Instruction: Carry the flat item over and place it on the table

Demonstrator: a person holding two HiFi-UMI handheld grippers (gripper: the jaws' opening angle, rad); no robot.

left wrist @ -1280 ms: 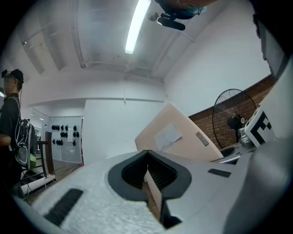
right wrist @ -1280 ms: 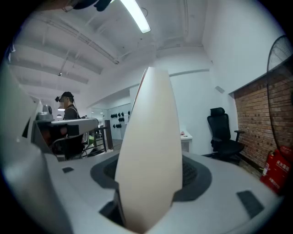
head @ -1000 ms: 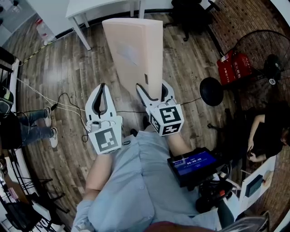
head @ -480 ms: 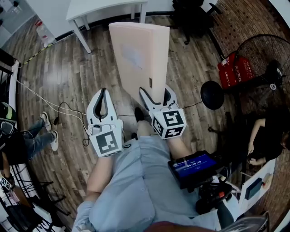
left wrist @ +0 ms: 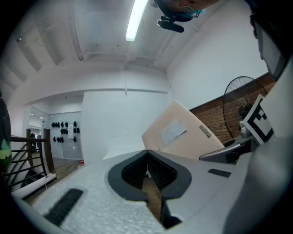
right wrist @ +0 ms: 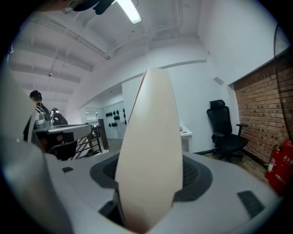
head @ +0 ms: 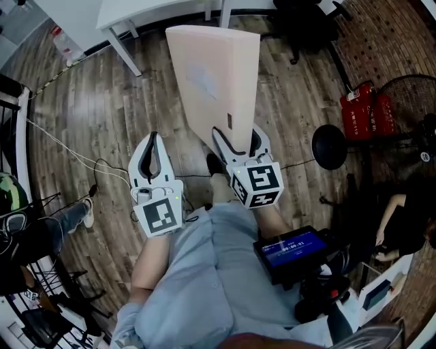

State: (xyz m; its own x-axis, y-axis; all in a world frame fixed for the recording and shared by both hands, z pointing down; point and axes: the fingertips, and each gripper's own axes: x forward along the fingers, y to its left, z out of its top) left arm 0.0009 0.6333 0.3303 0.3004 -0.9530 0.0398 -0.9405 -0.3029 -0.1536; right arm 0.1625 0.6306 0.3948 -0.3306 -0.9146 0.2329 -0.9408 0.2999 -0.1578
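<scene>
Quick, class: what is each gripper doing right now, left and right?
Left gripper: closed, holding nothing.
Right gripper: closed on the flat beige panel.

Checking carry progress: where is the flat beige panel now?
In the head view the flat beige panel stands at centre, clamped in the right gripper above the wooden floor, with the white table ahead.

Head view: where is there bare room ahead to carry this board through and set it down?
The white table top ahead shows bare where visible. Open wood floor lies between it and the beige board. Left is cluttered with cables; right is crowded by fire extinguishers and a fan base.
</scene>
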